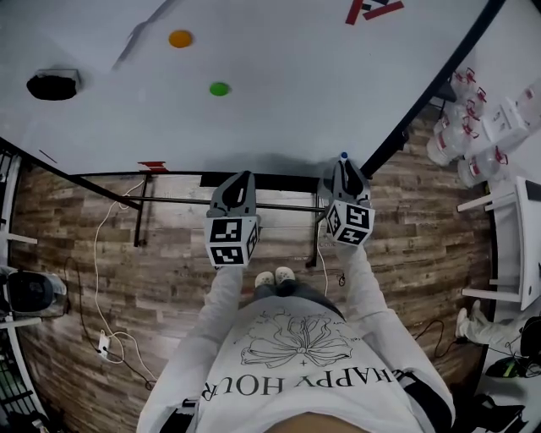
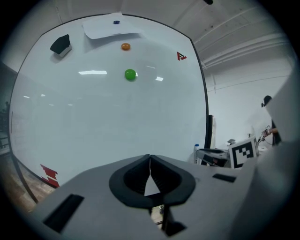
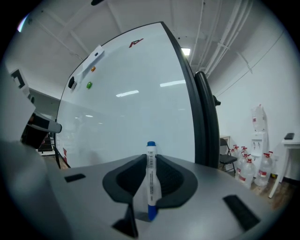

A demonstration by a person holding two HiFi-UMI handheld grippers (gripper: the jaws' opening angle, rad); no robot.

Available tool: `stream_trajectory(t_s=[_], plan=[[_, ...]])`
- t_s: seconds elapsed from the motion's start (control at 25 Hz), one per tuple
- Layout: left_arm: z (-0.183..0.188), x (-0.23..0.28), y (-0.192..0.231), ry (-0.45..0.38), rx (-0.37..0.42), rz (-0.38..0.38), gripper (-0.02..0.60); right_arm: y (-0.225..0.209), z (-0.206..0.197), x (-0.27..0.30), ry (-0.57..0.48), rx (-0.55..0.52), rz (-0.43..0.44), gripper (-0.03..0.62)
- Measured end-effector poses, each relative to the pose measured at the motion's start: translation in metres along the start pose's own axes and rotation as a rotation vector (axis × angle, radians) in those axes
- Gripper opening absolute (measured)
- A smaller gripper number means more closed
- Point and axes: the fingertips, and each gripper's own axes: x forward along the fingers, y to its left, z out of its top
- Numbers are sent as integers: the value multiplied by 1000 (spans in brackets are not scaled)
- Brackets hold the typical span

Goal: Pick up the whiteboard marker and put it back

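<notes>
A white whiteboard marker (image 3: 151, 180) with a blue cap and blue end stands upright between the pads of my right gripper (image 3: 150, 159), which is shut on it. In the head view only its blue cap (image 1: 343, 156) shows above that gripper (image 1: 344, 169), close to the whiteboard's (image 1: 279, 93) lower edge near the right corner. My left gripper (image 1: 239, 182) hovers beside it to the left, by the same edge. Its jaws (image 2: 150, 158) are shut with nothing between them, facing the whiteboard (image 2: 108, 112).
On the board are a green magnet (image 1: 219, 88), an orange magnet (image 1: 180, 38), a black eraser (image 1: 52, 84) and a red mark (image 1: 372, 8). The black frame bar (image 1: 169, 176) runs below. Water jugs (image 1: 473, 127) stand at the right, cables (image 1: 110, 338) lie on the wood floor.
</notes>
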Motion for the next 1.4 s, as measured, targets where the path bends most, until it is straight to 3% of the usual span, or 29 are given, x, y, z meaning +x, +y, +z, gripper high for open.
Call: stream_trajectory(t_s=[0.6, 0.72, 0.92, 1.12, 1.4], plan=[[-8, -11, -3, 13, -12, 10, 6, -1, -50, -12, 135, 4, 3, 67], [-9, -13, -4, 14, -15, 8, 6, 1, -47, -15, 131, -11, 8, 105], [-7, -14, -8, 5, -13, -4, 6, 7, -19, -23, 70, -81, -10, 129], [6, -14, -9, -29, -10, -9, 6, 13, 26, -34, -22, -94, -54, 77], [37, -13, -11, -102, -6, -13, 6, 28, 69, -46, -77, -95, -73, 61]])
